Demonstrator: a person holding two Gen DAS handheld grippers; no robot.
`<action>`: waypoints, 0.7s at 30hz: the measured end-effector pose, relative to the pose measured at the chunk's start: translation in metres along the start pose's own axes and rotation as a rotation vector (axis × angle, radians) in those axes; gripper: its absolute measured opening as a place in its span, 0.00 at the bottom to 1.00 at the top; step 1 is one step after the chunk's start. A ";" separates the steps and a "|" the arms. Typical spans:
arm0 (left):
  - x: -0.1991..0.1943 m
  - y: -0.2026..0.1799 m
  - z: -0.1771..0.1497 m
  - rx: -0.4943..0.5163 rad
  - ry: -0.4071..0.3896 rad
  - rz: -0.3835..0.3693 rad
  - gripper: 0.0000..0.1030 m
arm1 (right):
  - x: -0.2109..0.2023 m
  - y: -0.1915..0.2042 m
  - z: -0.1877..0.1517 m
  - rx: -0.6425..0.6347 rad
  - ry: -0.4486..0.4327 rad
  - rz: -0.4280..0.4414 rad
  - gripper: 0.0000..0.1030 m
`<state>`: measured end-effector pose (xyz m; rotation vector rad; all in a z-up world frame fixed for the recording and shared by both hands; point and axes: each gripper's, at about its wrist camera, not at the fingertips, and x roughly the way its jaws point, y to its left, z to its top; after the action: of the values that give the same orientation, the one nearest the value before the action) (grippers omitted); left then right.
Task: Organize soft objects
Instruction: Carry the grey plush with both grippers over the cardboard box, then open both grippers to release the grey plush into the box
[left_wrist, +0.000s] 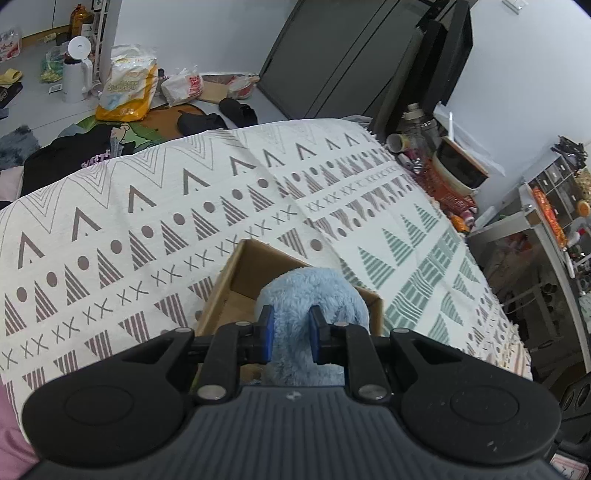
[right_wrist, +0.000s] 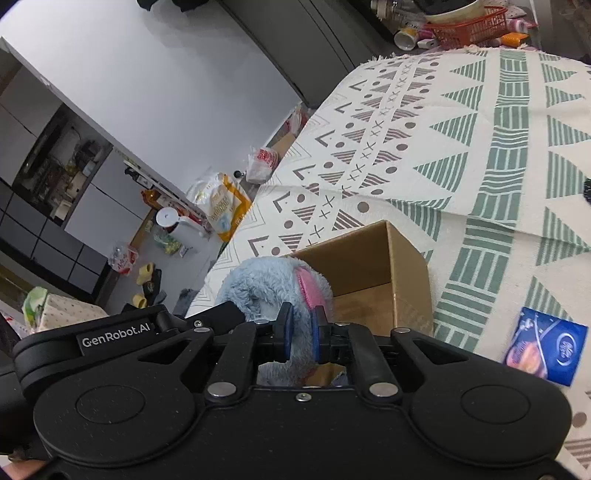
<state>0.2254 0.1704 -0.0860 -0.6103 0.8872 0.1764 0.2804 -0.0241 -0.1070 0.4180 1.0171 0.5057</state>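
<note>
A fluffy light-blue plush toy (left_wrist: 314, 291) hangs over an open cardboard box (left_wrist: 243, 273) that stands on a patterned bedspread (left_wrist: 147, 221). My left gripper (left_wrist: 290, 326) is shut on the plush, blue pads pressing its fur from both sides. In the right wrist view the same plush toy (right_wrist: 266, 284), with a pink ear patch, sits at the near left edge of the cardboard box (right_wrist: 388, 266). My right gripper (right_wrist: 300, 334) is shut on the plush too, and the left gripper's black body lies just to its left.
A blue packet (right_wrist: 546, 349) lies on the bedspread right of the box. Beyond the bed's far edge the floor holds bags (left_wrist: 127, 88), a white kettle (left_wrist: 77, 70) and dark clothes (left_wrist: 218, 118). A cluttered stand with a red basket (left_wrist: 447, 188) borders the bed's right side.
</note>
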 end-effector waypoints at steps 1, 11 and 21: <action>0.004 0.002 0.001 0.001 0.005 0.008 0.17 | 0.005 0.000 0.000 -0.004 0.003 -0.006 0.15; 0.021 0.012 0.009 -0.007 0.033 0.091 0.23 | 0.003 -0.007 -0.003 0.000 -0.009 -0.021 0.53; 0.000 -0.002 0.000 0.036 -0.023 0.152 0.46 | -0.034 -0.009 -0.001 -0.044 -0.036 -0.072 0.67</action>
<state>0.2259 0.1687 -0.0850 -0.5059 0.9133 0.3035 0.2667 -0.0506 -0.0889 0.3492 0.9812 0.4534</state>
